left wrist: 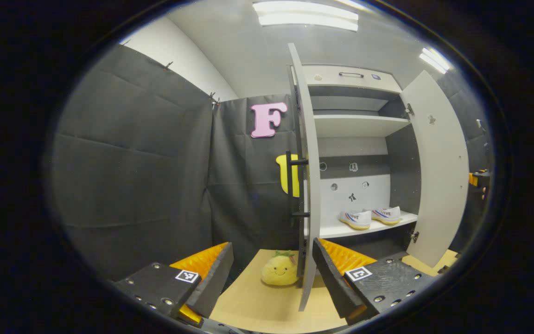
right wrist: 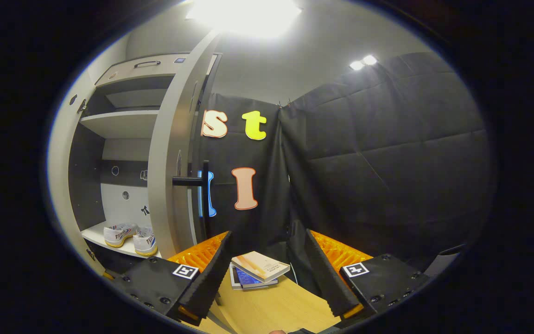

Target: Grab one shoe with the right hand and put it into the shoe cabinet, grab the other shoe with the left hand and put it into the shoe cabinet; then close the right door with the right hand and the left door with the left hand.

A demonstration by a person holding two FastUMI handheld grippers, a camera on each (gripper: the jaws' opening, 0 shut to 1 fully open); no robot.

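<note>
Two white shoes (left wrist: 370,217) stand side by side on the cabinet's lower shelf (left wrist: 332,230); the right gripper view shows the same pair (right wrist: 130,236) through the doorway. Both doors hang open. The left door (left wrist: 306,185), edge-on with its black handle (left wrist: 295,188), stands just beyond my left gripper (left wrist: 271,278), which is open and holds nothing. The right door (right wrist: 172,153) with its black handle (right wrist: 197,182) stands ahead and left of my right gripper (right wrist: 267,273), also open and holding nothing. The right door (left wrist: 438,171) also shows in the left gripper view.
A yellow plush toy (left wrist: 280,270) sits on the wooden table (left wrist: 267,306) beside the left door's foot. A small stack of books (right wrist: 257,271) lies on the table (right wrist: 271,311) ahead of the right gripper. Upper cabinet shelves (left wrist: 355,123) are bare.
</note>
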